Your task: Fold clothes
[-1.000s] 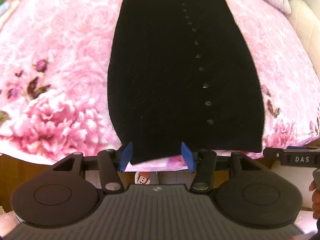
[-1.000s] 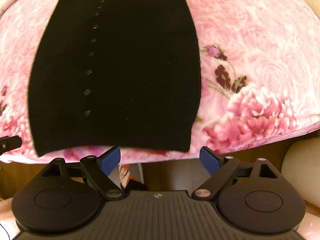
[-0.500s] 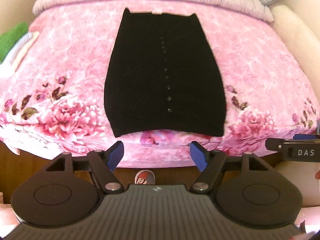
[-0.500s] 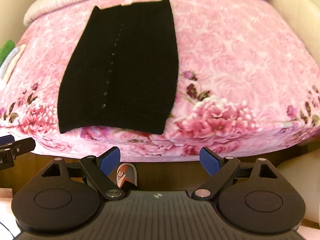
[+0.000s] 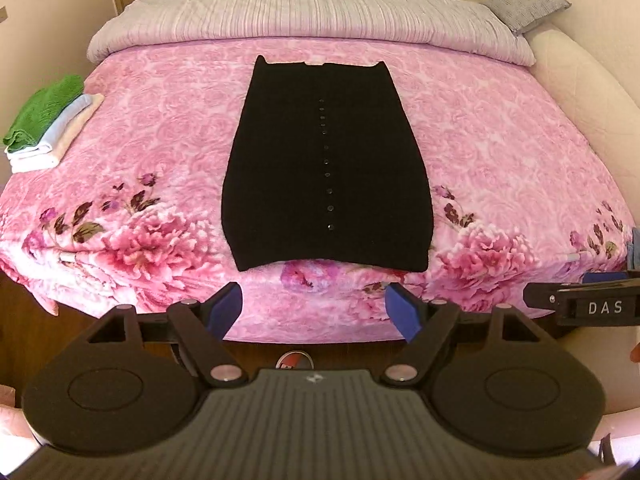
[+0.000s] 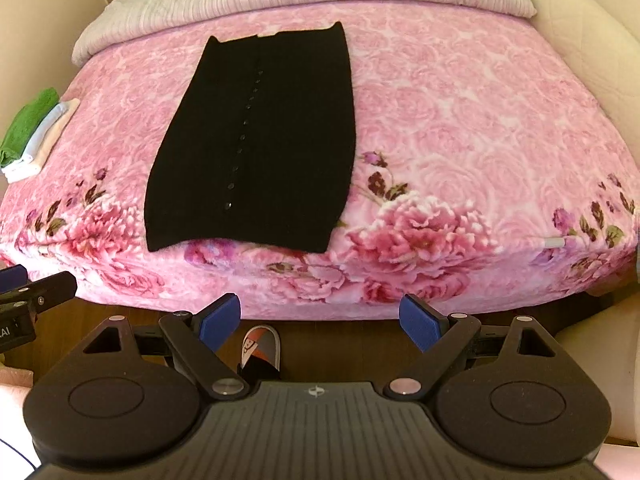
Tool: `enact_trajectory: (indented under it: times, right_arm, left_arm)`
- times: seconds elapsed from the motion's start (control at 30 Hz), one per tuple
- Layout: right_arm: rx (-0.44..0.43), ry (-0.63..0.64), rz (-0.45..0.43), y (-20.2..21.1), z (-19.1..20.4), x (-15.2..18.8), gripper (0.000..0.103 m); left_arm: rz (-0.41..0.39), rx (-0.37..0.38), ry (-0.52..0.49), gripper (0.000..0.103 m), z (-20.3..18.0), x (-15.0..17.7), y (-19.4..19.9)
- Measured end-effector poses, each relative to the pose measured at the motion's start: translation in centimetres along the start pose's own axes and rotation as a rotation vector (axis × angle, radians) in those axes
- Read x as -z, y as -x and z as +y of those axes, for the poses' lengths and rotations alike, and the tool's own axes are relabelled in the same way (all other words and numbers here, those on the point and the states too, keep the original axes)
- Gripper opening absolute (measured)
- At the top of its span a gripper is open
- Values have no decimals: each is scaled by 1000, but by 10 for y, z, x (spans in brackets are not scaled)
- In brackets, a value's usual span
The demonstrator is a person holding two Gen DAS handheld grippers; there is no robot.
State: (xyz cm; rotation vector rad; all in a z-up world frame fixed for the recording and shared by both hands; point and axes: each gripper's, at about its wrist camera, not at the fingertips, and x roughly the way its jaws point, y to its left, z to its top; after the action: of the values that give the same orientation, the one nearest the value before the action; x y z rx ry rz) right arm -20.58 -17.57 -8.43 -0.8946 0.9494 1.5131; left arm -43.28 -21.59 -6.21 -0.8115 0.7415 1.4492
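A black buttoned garment (image 5: pixel 320 168) (image 6: pixel 256 140) lies flat and lengthwise on the pink floral blanket (image 5: pixel 500 140), its hem toward the bed's near edge. My left gripper (image 5: pixel 314 308) hangs off the bed's near edge, below the hem and apart from it; its jaws are opening, with nothing between them. My right gripper (image 6: pixel 320 320) is open and empty, also off the edge, with the garment up and to its left. Each view catches the other gripper's fingers at its side (image 5: pixel 580 304) (image 6: pixel 36 288).
A stack of folded clothes (image 5: pixel 48 124) (image 6: pixel 32 136), green on top, sits at the bed's left edge. A grey quilt (image 5: pixel 300 16) and a pillow (image 5: pixel 524 4) lie at the head. A slipper (image 6: pixel 262 346) rests on the wooden floor below. A cream bed frame (image 6: pixel 592 48) borders the right.
Both grippers have drawn back and up from the garment's near hem, so the whole bed now shows. The left jaws have spread wider. The garment lies still.
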Motion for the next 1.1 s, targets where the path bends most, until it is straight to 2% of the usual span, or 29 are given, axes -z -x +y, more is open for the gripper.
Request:
enact_trajectory:
  times: [0.5, 0.9, 1.1]
  right_arm:
    - [-4, 64, -25, 20, 12, 10, 89]
    - [-12, 63, -43, 18, 9, -9, 89]
    - [-9, 68, -30, 6, 15, -25, 89]
  left_arm:
    - [-25, 10, 5, 79, -4, 10, 18]
    - [-28, 8, 10, 79, 1, -7, 9]
    - [-12, 15, 19, 80, 12, -22, -8]
